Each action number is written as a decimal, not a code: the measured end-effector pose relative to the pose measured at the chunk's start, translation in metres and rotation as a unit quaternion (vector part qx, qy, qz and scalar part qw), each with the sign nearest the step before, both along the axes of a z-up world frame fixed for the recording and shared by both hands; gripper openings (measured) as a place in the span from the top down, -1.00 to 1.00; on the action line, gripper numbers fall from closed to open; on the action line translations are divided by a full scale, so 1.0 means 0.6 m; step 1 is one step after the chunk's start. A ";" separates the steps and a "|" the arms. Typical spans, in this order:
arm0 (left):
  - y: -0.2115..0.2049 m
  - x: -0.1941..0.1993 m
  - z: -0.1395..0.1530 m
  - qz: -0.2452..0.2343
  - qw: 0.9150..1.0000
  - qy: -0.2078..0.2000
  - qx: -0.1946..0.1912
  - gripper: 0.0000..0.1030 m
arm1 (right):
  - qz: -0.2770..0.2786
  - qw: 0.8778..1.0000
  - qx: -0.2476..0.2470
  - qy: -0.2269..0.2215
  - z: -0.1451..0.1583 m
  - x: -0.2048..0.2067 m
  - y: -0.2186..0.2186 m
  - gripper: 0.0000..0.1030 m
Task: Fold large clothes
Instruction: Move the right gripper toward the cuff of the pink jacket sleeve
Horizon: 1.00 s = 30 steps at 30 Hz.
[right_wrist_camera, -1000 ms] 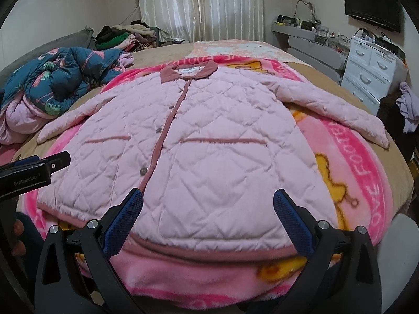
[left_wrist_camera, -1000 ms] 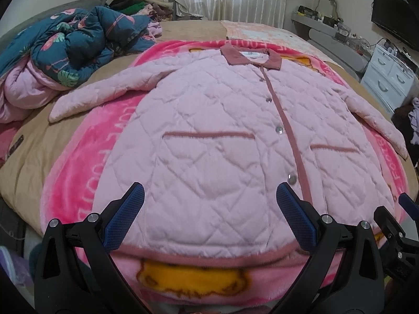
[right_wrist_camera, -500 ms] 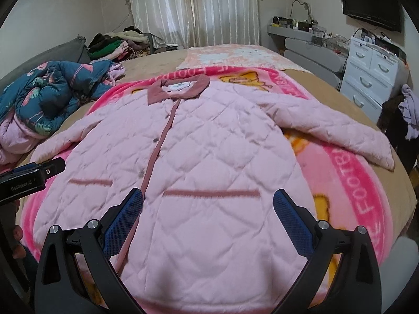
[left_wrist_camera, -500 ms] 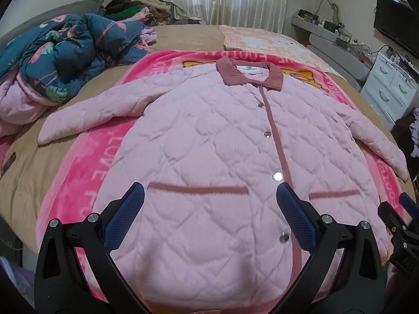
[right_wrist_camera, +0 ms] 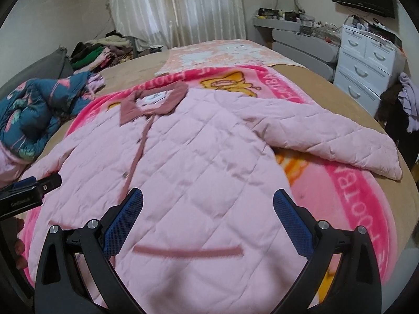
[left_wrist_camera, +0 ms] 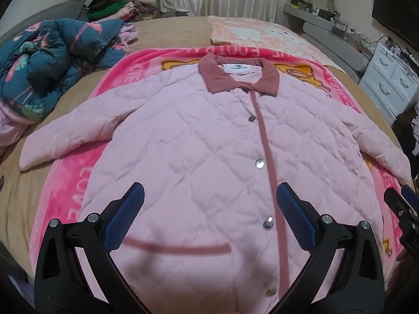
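The left claw (left_wrist_camera: pixel 209 206) hangs with its blue-padded fingers spread wide apart, nothing between them, over the lower front of a pink quilted jacket (left_wrist_camera: pixel 209 144). Whether the fingers touch the fabric cannot be told. The right claw (right_wrist_camera: pixel 208 213) is likewise spread wide and empty, above the jacket's lower part on the person's right side; its tip also shows at the right edge of the left wrist view, and the left claw's body shows at the left edge of the right wrist view, with fingertips of a hand (right_wrist_camera: pixel 19 246) below it.

The jacket lies face up and buttoned, spread flat on a bright pink blanket (left_wrist_camera: pixel 76 183) with yellow cartoon figures and white lettering. Its dusty-rose collar (left_wrist_camera: pixel 238 77) points away from the claws, a rose placket runs down the front with silver snaps (left_wrist_camera: pixel 259 163), and a rose pocket trim (left_wrist_camera: pixel 178 248) crosses just ahead of the left claw. Both sleeves lie stretched outward, the left sleeve (left_wrist_camera: pixel 78 133) reaching past the blanket's edge onto the tan bed (left_wrist_camera: pixel 162 31).

On the bed's left side sits a crumpled teal floral quilt (left_wrist_camera: pixel 47 65). A heap of clothes (right_wrist_camera: pixel 102 49) lies near the white curtains (right_wrist_camera: pixel 178 7), and a white drawer unit (right_wrist_camera: pixel 366 57) stands to the right.
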<state>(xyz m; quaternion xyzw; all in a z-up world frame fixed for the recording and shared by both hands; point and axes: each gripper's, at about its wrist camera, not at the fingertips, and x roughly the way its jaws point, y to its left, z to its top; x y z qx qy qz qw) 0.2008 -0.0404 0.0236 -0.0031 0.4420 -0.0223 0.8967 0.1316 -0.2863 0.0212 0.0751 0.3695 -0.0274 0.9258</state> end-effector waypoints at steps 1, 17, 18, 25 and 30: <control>-0.004 0.009 -0.001 0.000 1.000 0.001 -0.002 -0.84 | -0.007 1.000 0.002 -0.001 0.000 0.009 -0.010 -0.92; -0.105 0.136 -0.033 -0.033 0.999 0.024 0.001 -0.84 | -0.134 0.991 0.022 0.010 -0.034 0.085 -0.205 -0.92; -0.110 0.141 -0.035 -0.034 0.999 0.025 0.003 -0.84 | -0.143 0.989 0.027 0.011 -0.038 0.087 -0.221 -0.92; -0.155 0.180 -0.046 -0.047 0.998 0.030 0.006 -0.84 | -0.207 0.976 0.060 0.021 -0.067 0.092 -0.318 -0.92; -0.194 0.203 -0.054 -0.058 0.998 0.017 0.033 -0.84 | -0.264 0.960 0.084 0.031 -0.098 0.085 -0.391 -0.92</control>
